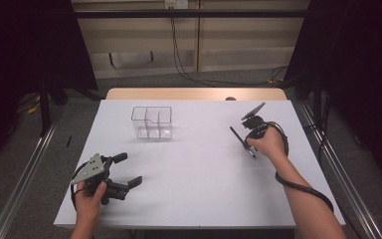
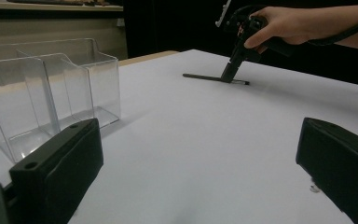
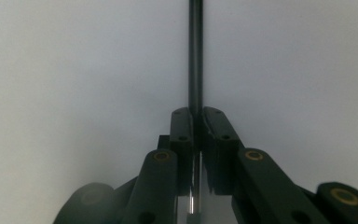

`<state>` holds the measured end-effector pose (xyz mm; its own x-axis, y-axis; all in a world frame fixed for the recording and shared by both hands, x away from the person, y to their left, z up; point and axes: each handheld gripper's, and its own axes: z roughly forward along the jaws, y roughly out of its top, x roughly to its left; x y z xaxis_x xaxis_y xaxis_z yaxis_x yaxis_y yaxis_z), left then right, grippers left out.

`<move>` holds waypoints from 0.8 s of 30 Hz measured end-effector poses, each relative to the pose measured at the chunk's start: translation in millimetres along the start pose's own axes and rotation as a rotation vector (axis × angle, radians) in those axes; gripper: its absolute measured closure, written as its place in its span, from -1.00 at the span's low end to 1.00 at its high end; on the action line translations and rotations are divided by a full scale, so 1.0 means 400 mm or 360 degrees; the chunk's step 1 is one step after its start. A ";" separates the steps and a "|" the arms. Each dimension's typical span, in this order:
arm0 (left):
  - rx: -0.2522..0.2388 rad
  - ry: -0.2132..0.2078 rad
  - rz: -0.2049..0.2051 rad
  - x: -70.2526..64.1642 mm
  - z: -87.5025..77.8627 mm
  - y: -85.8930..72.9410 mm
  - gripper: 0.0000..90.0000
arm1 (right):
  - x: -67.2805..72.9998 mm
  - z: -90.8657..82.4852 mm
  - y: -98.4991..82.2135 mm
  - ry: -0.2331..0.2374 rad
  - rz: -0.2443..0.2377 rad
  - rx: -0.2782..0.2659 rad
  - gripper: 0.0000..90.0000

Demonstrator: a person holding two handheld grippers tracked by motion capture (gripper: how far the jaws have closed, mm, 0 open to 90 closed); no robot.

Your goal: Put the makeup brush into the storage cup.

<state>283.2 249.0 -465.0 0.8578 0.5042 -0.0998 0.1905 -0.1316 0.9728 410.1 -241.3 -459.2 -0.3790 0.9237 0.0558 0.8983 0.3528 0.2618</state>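
A thin black pen (image 1: 237,135) lies flat on the white table (image 1: 204,184) at the right. My right gripper (image 1: 245,143) points down at it, shut on the pen's shaft. In the right gripper view the two jaws of the right gripper (image 3: 195,114) press together on the pen (image 3: 195,56), which runs straight away from them. The left gripper view shows that right gripper (image 2: 228,74) standing on the pen (image 2: 200,76) far off. My left gripper (image 1: 128,169) rests at the near left, open, with nothing between the jaws of the left gripper (image 2: 198,140).
A clear plastic organizer (image 1: 151,115) with upright dividers stands at the back middle-left of the table; its wall (image 2: 51,93) is close ahead of the left gripper. A cable (image 1: 298,186) trails along the right forearm. Metal rails run along both table sides.
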 end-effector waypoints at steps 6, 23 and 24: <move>-0.0004 0.0011 -0.0001 0.000 -0.004 0.001 -0.99 | -0.011 -0.002 -0.014 0.0057 -0.0008 -0.0063 0.88; 0.0009 0.0018 0.0011 -0.006 0.000 0.005 -0.99 | -0.009 -0.080 -0.061 0.0237 -0.0145 -0.0278 0.89; 0.0013 0.0020 0.0014 -0.007 0.000 0.006 -0.99 | -0.006 -0.082 -0.063 0.0244 -0.0158 -0.0282 0.89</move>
<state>281.3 247.1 -462.4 0.8534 0.5137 -0.0886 0.1870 -0.1431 0.9719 381.1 -257.4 -434.4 -0.5048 0.8477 0.1632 0.8071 0.3964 0.4375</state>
